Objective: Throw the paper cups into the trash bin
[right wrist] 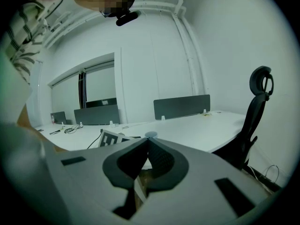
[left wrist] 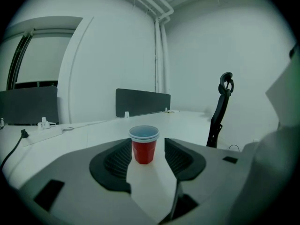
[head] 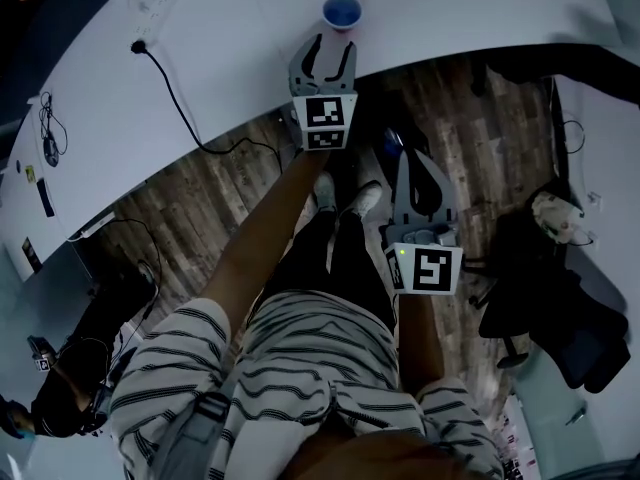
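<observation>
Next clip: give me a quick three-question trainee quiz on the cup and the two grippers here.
1. True or false: the left gripper is shut on the red paper cup.
2. Which gripper's jaws are together? A) left B) right C) both
3. Fill in: the cup stands on the white ____.

Key:
1. False. Its jaws are apart, and the cup stands ahead between them, untouched.
2. B, the right gripper, with nothing in it.
3. desk
</observation>
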The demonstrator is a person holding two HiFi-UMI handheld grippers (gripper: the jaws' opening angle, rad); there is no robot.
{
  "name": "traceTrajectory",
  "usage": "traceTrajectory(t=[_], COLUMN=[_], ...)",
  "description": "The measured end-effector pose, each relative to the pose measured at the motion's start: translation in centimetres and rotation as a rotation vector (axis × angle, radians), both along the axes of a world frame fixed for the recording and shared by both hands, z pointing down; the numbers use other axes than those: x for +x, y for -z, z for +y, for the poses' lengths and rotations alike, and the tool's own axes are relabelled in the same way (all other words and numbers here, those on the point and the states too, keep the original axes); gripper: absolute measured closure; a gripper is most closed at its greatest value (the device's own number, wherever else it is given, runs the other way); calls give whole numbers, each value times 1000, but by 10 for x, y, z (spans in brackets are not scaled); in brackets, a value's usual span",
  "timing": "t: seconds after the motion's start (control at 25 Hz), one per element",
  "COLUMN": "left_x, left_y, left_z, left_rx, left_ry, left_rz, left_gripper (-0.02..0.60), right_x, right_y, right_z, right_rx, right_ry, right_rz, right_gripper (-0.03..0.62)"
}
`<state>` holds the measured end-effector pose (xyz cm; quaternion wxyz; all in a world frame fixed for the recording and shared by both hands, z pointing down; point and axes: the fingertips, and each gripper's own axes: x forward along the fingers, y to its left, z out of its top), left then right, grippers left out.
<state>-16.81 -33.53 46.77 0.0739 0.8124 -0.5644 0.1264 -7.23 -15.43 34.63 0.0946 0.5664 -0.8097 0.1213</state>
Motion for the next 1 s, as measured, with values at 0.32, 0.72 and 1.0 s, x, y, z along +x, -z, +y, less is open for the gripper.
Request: traceTrajectory(t=[0.32,0.72,1.0], left_x=[6,7,12], left_y=[-21,-37,-39], left_z=[-21,-51,-63], left_rx=[-38,-76,-92], left_ry=[-3,-13,-12], left_rz=[-11,-61,-45], left_gripper=[305,275,275], right_x=[1,-2,3], right_y=[-13,-21,-23], right_z=[0,-2,-6], right_rx=[-13,-28,-26], right_ry=[-4,2,-9], right_rz=[10,17,14], right_gripper=[585,585,585])
